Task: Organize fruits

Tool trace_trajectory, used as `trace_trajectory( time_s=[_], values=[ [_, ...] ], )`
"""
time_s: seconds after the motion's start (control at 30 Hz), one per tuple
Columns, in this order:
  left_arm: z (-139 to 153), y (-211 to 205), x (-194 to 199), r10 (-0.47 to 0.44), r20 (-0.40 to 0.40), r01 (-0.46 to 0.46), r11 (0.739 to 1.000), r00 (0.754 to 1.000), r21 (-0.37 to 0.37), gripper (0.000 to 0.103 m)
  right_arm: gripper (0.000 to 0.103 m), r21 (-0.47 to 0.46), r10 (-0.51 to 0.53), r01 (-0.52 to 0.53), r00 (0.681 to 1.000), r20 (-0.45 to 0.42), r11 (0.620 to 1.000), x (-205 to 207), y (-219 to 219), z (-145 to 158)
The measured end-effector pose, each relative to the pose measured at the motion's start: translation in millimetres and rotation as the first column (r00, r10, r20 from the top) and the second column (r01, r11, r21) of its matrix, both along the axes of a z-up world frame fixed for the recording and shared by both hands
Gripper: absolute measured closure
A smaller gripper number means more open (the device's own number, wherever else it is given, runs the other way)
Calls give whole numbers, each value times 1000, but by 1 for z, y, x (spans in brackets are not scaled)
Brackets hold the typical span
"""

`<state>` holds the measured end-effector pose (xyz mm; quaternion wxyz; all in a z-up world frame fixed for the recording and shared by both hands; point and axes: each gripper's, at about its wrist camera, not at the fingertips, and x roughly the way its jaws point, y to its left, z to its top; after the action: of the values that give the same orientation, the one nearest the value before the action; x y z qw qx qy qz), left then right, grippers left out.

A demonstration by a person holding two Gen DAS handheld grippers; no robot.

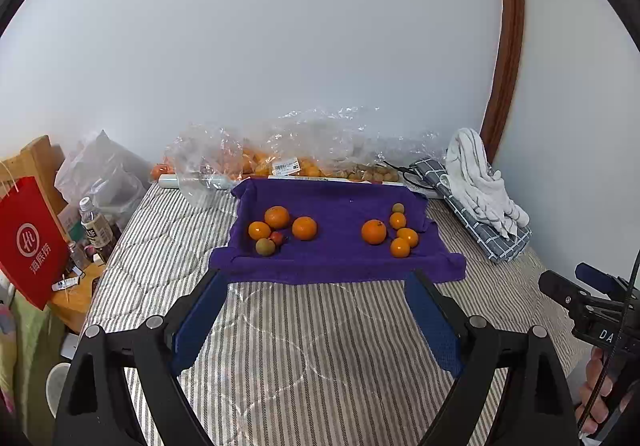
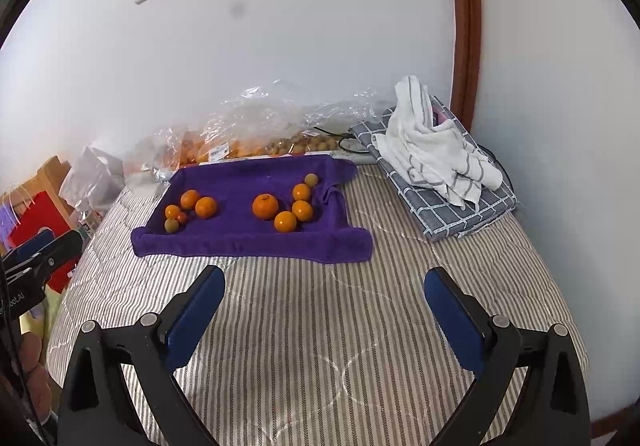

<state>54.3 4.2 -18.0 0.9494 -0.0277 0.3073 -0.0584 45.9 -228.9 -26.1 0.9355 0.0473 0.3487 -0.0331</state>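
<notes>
A purple towel (image 1: pixel 340 254) (image 2: pixel 240 242) lies on the striped mattress with fruit on it in two groups. The left group has three oranges (image 1: pixel 277 217) (image 2: pixel 190 199), a small red fruit (image 1: pixel 277 237) and a brownish round fruit (image 1: pixel 265 247). The right group has a big orange (image 1: pixel 374 231) (image 2: pixel 265 206), smaller oranges (image 1: pixel 400 247) (image 2: pixel 285 221) and a small brownish fruit (image 1: pixel 398 208) (image 2: pixel 311 179). My left gripper (image 1: pixel 318 278) is open and empty, in front of the towel's near edge. My right gripper (image 2: pixel 324 278) is open and empty, further back over the mattress.
Clear plastic bags of fruit (image 1: pixel 288 162) (image 2: pixel 248 142) lie against the wall behind the towel. A white striped towel on a checked cloth (image 1: pixel 480 190) (image 2: pixel 436 158) sits at the right. A red paper bag (image 1: pixel 32 242) and bottles (image 1: pixel 94 228) stand left of the mattress.
</notes>
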Motion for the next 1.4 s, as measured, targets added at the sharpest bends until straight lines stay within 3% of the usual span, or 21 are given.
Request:
trace_trajectory(
  time_s=[1.4],
  values=[
    [1,4,-2,-2,3,2,1000,1000,-2,12,4,18,6,-6,1000,4,1000,0,0,3]
  ],
)
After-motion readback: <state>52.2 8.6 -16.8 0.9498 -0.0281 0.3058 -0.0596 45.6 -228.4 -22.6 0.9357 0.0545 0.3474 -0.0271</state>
